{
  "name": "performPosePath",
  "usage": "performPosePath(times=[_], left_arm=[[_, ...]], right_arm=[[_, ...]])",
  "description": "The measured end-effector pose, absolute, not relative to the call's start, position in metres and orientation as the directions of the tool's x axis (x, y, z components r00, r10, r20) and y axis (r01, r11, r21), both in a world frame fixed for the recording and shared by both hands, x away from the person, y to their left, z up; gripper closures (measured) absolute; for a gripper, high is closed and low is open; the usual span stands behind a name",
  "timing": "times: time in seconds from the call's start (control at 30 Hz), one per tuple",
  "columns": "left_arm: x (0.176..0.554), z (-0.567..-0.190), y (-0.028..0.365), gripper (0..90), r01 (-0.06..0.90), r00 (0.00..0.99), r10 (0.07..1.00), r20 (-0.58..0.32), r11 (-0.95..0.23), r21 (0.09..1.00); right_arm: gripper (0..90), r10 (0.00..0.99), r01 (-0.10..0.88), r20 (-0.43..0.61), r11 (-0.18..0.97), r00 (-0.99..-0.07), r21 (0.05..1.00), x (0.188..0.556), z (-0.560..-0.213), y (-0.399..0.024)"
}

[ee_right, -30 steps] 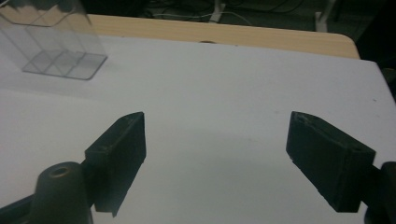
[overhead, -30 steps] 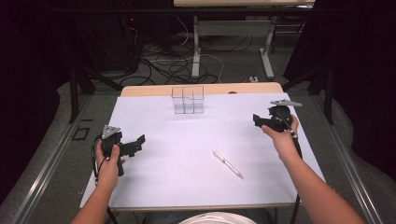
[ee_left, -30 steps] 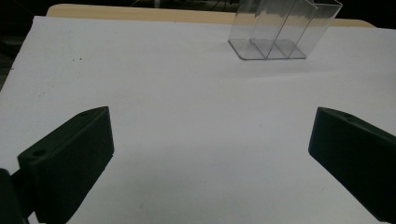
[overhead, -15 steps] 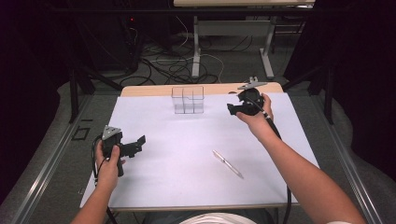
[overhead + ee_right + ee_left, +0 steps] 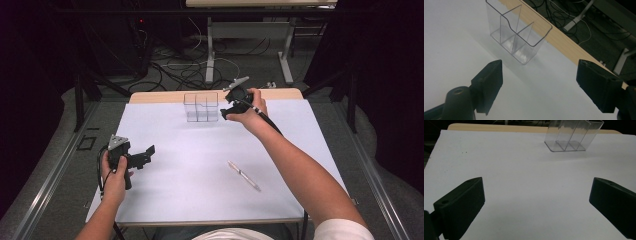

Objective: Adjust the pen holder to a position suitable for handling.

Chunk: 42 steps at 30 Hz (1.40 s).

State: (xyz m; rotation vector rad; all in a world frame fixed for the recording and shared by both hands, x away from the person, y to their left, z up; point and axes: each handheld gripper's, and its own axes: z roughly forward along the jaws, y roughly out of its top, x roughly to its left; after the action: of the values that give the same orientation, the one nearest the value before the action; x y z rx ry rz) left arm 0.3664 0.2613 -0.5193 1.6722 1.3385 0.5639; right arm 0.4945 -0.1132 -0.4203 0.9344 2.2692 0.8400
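A dark room with cables on the floor surrounds your table, whose wooden top is covered by one large white sheet. Your right arm stretches forward across the sheet, hand raised at the far edge, and your right gripper hangs just beside the one clear plastic organizer, on its right side, not touching it. In the right gripper view the organizer stands upright ahead of the jaws, divided by clear partitions into compartments. Those jaws have just been opening again after a brief narrowing; they stand wide apart with nothing between them. Your left forearm lies low at the near left of the sheet, the hand wrapped around the left gripper, which points level toward the right. Its jaws gape too, with bare sheet between them in the left gripper view, and the organizer well beyond. One pen lies flat on the sheet, near your right forearm, well apart from both grippers.
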Motion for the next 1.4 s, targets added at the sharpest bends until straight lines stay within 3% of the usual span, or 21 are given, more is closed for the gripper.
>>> performPosePath(times=[0.23,0.43,0.8,1.0,1.4], left_arm=[[0.364,-0.519,0.264,0.0,0.519,0.31,0.933,-0.184,-0.004,0.855],[0.363,-0.52,0.267,0.0,0.524,0.303,0.934,-0.189,0.002,0.852],[0.363,-0.521,0.269,0.0,0.525,0.298,0.936,-0.19,0.005,0.851],[0.363,-0.523,0.27,0.0,0.527,0.298,0.935,-0.195,0.009,0.85],[0.362,-0.523,0.27,0.0,0.537,0.3,0.934,-0.195,0.003,0.844]], right_arm=[[23.7,0.652,0.322,-0.356,0.686,-0.669,0.652,0.51,-0.416,-0.091],[36.4,0.552,0.206,-0.42,0.749,-0.72,0.63,0.52,-0.423,-0.08],[44.5,0.404,0.119,-0.496,0.851,-0.769,0.511,0.54,-0.429,-0.066],[50.0,0.356,0.091,-0.481,0.867,-0.801,0.49,0.548,-0.429,-0.057],[50.2,0.224,-0.007,-0.49,0.905,-0.843,0.426,0.557,-0.441,-0.026]])
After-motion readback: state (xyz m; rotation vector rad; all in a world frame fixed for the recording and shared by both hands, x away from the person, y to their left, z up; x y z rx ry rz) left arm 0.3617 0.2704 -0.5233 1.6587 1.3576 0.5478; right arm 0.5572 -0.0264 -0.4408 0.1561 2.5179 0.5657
